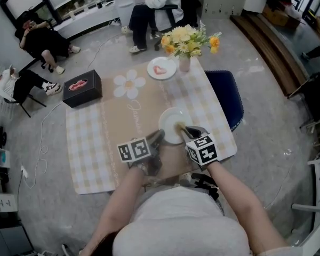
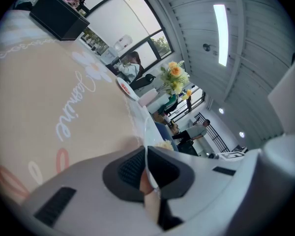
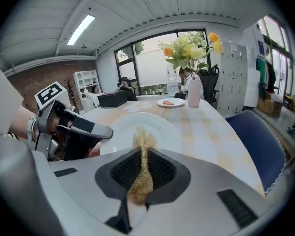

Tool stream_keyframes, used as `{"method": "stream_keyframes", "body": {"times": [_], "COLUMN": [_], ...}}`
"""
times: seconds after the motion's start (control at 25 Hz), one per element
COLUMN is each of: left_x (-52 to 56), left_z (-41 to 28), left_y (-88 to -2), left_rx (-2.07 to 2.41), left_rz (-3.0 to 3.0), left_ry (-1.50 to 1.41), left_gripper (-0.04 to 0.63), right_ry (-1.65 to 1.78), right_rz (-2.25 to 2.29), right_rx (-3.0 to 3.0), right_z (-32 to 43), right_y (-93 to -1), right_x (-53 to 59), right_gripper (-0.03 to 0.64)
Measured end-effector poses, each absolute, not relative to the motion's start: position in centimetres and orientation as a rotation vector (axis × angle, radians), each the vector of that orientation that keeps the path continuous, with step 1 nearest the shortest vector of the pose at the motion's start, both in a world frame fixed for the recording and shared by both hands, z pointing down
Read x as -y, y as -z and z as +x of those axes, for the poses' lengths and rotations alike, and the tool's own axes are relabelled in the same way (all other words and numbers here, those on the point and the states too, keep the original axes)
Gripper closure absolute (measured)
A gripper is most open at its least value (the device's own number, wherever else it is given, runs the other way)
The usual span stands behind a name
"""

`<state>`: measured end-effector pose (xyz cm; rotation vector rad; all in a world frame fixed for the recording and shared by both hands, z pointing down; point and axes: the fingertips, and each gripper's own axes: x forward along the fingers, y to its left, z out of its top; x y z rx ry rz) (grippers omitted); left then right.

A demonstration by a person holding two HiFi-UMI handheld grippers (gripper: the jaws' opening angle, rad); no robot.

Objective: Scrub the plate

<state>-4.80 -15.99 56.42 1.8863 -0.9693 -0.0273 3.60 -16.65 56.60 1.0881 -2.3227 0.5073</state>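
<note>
left gripper (image 2: pixel 146 165): plate (image 1: pixel 169 120) rim pinched between jaws | right gripper (image 3: pixel 143 157): soft scrubber (image 3: pixel 144 140) clamped between jaws | plate probably rigid, slippery, breakable; rim grip suits

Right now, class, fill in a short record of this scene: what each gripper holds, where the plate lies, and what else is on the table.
Left hold: left gripper shut on the rim of the white plate
Right hold: right gripper shut on the yellow scrubber, tip over the plate
Plate location: on the checked tablecloth, near side
Other items: small plate, vase of flowers, black box
</note>
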Motion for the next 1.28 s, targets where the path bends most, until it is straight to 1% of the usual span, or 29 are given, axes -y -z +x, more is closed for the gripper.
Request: {"method": "stream_keyframes", "body": {"times": [0.28,0.8,0.96,1.08,1.28], "left_x": [15.9,15.9,15.9,15.9,16.0], "left_z": [-4.8,-4.8,-4.7,-4.8,-4.8], "left_y": [-56.3,-56.3,-56.3,-56.3,-56.4], "left_rx": [0.970,0.972,0.972,0.972,0.961], "left_rz": [1.890,1.892,1.894,1.890,1.882], "left_ry": [0.029,0.029,0.028,0.028,0.030], "left_gripper": [0.575,0.575,0.577,0.577,0.577], "right_ry": [-0.471,-0.508,-0.502,-0.578,-0.827], "right_rz": [1.164,1.294,1.354,1.380,1.238], "right_rx": [2.269,2.190,2.290,2.388,2.491], "right_z": [5.2,7.6,7.7,7.3,4.5], "right_y": [-56.6,-56.3,-53.9,-51.7,-50.6], "right_x": [18.0,20.2,20.4,20.3,18.9], "right_gripper": [0.572,0.572,0.572,0.572,0.572]}}
